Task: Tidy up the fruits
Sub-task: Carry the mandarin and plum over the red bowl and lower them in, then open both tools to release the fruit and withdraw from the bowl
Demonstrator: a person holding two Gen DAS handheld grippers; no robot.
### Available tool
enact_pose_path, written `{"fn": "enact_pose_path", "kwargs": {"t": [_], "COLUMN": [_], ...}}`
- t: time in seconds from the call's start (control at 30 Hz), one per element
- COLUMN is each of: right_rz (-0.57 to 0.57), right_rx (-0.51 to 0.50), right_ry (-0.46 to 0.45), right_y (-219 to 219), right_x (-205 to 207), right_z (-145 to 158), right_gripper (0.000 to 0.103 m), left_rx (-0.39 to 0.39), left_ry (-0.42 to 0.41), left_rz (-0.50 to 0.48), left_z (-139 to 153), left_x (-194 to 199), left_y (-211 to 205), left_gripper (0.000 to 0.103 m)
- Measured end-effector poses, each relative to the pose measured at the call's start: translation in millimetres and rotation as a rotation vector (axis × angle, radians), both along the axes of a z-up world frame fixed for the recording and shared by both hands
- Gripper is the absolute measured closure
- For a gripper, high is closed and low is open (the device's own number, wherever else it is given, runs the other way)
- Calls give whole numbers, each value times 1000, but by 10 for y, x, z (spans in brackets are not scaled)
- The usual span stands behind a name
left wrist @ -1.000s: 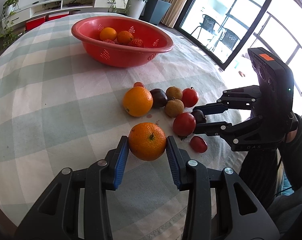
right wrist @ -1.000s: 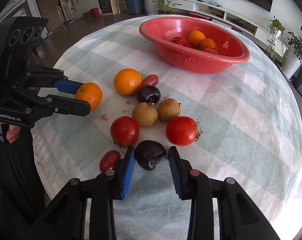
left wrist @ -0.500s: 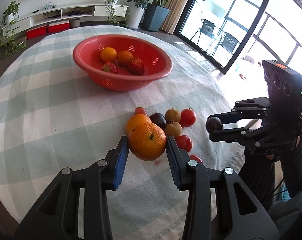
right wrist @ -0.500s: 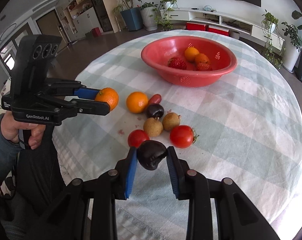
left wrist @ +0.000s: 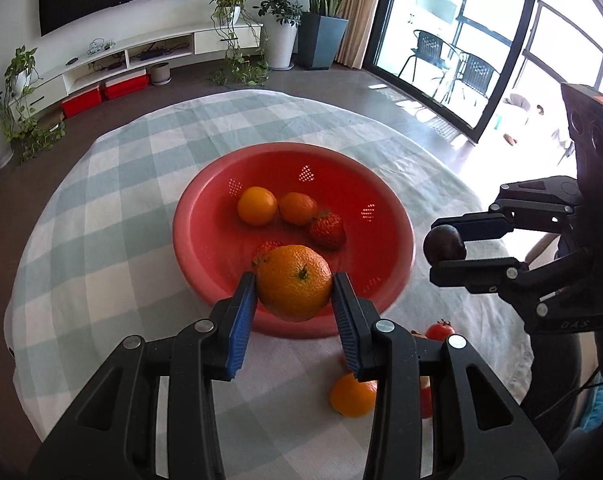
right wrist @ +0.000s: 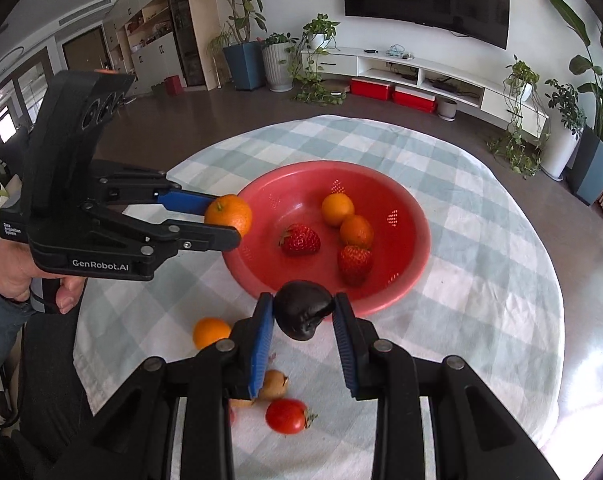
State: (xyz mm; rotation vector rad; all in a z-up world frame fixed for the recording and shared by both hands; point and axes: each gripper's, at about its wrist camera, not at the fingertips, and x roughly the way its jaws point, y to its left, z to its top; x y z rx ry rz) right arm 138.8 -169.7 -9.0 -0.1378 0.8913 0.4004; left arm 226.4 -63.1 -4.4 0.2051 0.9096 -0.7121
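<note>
Left wrist view shows an orange (left wrist: 294, 282) clamped in the left tool (left wrist: 295, 304) above the near rim of the red basket (left wrist: 205, 276). The right tool (right wrist: 303, 316) grips a dark plum (right wrist: 302, 313) just before that rim. The carrying step seems nearly done; next, I think, each tool must go over the basket and let go gently.

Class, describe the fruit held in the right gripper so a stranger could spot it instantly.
Find the red basket on the checked tablecloth. At its near rim, the right gripper clamps a dark plum: the only near-black, wrinkled fruit among oranges, strawberries and tomatoes.
</note>
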Motion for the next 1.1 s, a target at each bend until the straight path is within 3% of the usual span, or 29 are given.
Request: {"fn": "enact_pose_path", "kwargs": {"t": [0.3,0.53,0.87,1.1], "right_rz": [31,32,19,16], "right_rx": [-108,-130,-123,-136], "right_ry": [98,159,165,168], "right_y": [249,265,277,289], "right_x": [514,671,687,714], "right_z": [-316,-514,-571,-552], "right_gripper": [70,70,70,66], "left_rx": [170,194,223,229], "left_ry": [9,10,-5,-3], "left_rz": [-37,-58,-63,-72], "left_z": [-308,-420,-432,-457], "left_x": [453,590,578,529], "left_y": [-270,-349,-363,-382], "left_gripper": [67,67,65,58]}}
